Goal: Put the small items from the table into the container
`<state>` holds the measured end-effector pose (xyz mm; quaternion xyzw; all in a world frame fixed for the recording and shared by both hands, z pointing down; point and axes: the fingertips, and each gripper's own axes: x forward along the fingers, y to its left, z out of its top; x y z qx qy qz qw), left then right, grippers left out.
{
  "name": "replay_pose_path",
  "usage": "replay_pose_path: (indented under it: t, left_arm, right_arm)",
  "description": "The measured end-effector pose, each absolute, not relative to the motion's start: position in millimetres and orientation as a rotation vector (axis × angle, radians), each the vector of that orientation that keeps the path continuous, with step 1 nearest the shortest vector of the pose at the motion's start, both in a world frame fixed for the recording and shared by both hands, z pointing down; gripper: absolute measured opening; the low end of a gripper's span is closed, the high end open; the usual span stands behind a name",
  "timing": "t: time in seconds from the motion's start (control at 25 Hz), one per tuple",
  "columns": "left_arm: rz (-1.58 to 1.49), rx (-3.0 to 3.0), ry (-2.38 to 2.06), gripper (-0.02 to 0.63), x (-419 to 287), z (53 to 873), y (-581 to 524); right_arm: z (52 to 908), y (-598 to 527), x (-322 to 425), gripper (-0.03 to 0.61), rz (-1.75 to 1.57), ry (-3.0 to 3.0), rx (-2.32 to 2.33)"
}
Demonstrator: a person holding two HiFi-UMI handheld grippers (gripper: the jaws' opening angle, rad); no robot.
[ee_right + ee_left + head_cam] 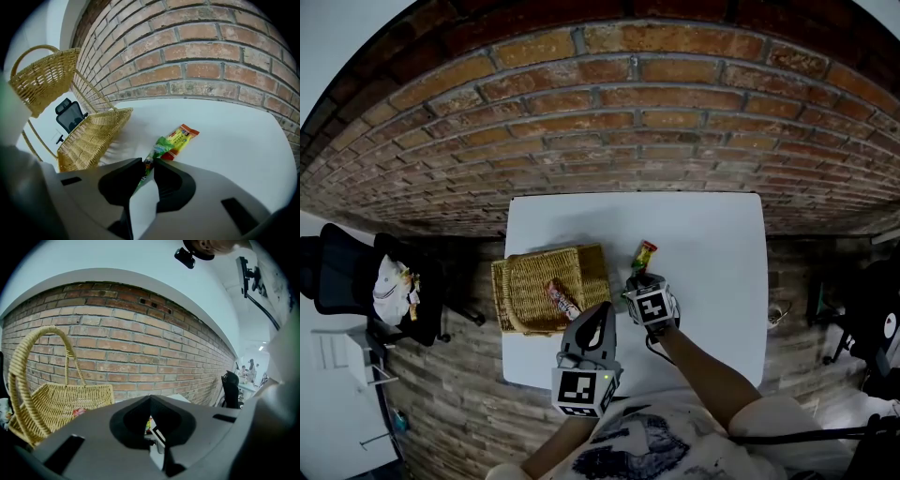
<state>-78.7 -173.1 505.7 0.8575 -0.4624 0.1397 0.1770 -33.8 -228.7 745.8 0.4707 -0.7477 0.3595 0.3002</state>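
A woven wicker basket (511, 291) stands on the left of the white table (712, 253), and a red snack packet (562, 298) lies inside it. Right of the basket lie a green packet (159, 149) and an orange packet (183, 138), overlapping. My right gripper (149, 164) points down at them, shut on the near end of the green packet (643, 255). In the head view the right gripper (639, 279) sits just right of the basket. My left gripper (602, 309) hovers at the basket's near right corner, shut and holding nothing. In the left gripper view the basket (61, 404) is at the left.
A brick wall (609, 122) runs behind the table. A black office chair (347, 272) with things on it stands left of the table on the wooden floor. The basket's tall handle (28, 362) arches above its rim. The table's right half is bare white.
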Motion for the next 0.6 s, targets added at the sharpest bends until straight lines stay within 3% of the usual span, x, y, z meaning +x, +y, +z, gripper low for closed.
replay_pose_path:
  t: [0.6]
  left_arm:
    - [0.382,2.434,-1.338,0.048,-82,506,-168]
  right_arm:
    - [715,-219,-32,0.067,0.922,-2.047,1.257]
